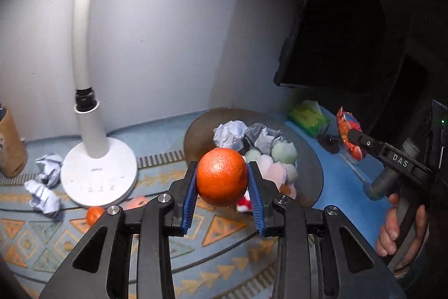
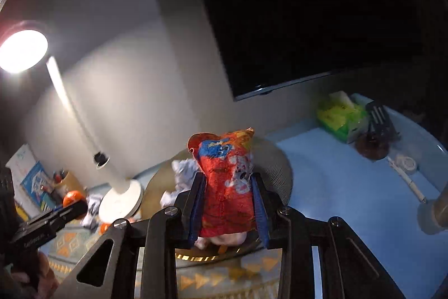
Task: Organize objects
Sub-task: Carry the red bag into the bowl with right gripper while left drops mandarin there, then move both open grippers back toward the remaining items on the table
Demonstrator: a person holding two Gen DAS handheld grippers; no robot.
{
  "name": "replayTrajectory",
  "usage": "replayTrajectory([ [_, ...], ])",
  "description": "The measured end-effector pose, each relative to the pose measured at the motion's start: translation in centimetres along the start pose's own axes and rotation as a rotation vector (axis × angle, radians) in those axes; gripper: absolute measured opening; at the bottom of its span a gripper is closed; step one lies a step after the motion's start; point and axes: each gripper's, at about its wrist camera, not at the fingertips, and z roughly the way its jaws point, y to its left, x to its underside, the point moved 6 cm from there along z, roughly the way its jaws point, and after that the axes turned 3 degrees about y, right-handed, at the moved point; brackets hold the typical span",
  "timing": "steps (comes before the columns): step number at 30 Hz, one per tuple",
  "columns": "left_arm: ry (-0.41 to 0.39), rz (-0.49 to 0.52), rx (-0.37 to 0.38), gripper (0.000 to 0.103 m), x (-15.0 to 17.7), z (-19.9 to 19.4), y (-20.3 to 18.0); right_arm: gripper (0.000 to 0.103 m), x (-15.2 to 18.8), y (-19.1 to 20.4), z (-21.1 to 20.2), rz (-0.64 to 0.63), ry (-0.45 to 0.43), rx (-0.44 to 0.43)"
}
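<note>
The left gripper [image 1: 221, 188] clamped a firm, smooth orange [image 1: 221, 177] across its middle above the basket [image 1: 313, 175], while at three o'clock the right gripper [image 2: 228, 208] pinched a light, crushable snack packet [image 2: 228, 187].

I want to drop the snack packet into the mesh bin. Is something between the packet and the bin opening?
Nothing visible blocks it. The snack packet, gripped in the right tool, hangs over the open mesh bin, which holds only crumpled paper and soft wads.
</note>
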Motion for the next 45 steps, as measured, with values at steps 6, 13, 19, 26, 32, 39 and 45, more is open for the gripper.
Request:
replayTrajectory([
  [6, 0.019, -0.041, 0.013, 0.03, -0.3, 6.3, -0.9, 0.031, -3.5, -2.7, 4.7, 0.104, -0.021, 0.004],
  [13, 0.061, 0.0, 0.008, 0.031, 0.8, 9.6, -1.4, 0.032, -2.6, -4.1, 8.7, 0.092, 0.007, 0.047],
  [19, 0.066, -0.048, 0.027, 0.058, 1.4, 9.6, -0.6, 0.053, -1.5, -5.2, 10.6, 0.093, 0.068, 0.069],
  [26, 0.03, -0.058, 0.029, 0.064, 1.1, 5.7, -0.1, 0.059, -0.6, -5.9, 9.1, 0.075, -0.013, 0.111],
  [32, -0.032, -0.059, -0.055, 0.079, 2.0, -1.7, 3.1, 0.06, 1.0, -4.0, 6.1, 0.132, -0.01, -0.006],
  [39, -0.142, -0.136, -0.258, 0.087, 3.9, -12.6, 10.3, 0.061, 7.4, 7.0, 1.1, 0.051, 0.138, -0.249],
  [45, -0.108, -0.198, -0.433, 0.098, 9.3, -15.8, 17.0, 0.061, 13.2, 16.8, 0.7, -0.168, 0.217, -0.314],
])
